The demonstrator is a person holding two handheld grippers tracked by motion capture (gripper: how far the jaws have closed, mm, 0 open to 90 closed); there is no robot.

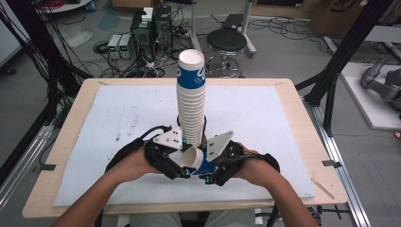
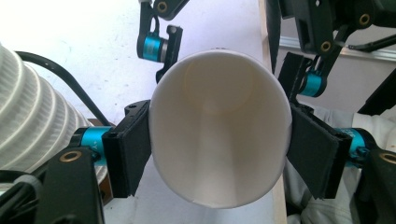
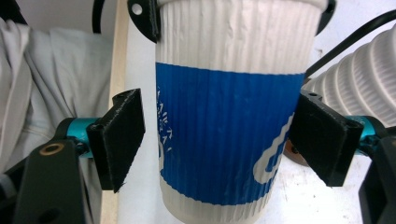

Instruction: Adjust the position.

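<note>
A tall stack of white ribbed paper cups (image 1: 191, 104) with a blue-banded top cup stands mid-table. In front of it a single blue-and-white cup (image 1: 196, 161) lies on its side in the air between both grippers. My left gripper (image 1: 182, 171) is shut on its open rim: in the left gripper view both pads (image 2: 130, 149) press the mouth (image 2: 219, 130) into an oval. My right gripper (image 1: 208, 176) stands open around the cup's body (image 3: 229, 140); the left pad (image 3: 121, 140) stays clear of the wall, while the right pad sits close against it.
A white mat (image 1: 265, 118) covers the wooden table (image 1: 302, 137). The stack rises just beyond both grippers, beside the jaws (image 2: 32, 116) (image 3: 359, 88). On the floor past the far edge are a black stool (image 1: 227, 42), electronics boxes (image 1: 151, 28) and cables.
</note>
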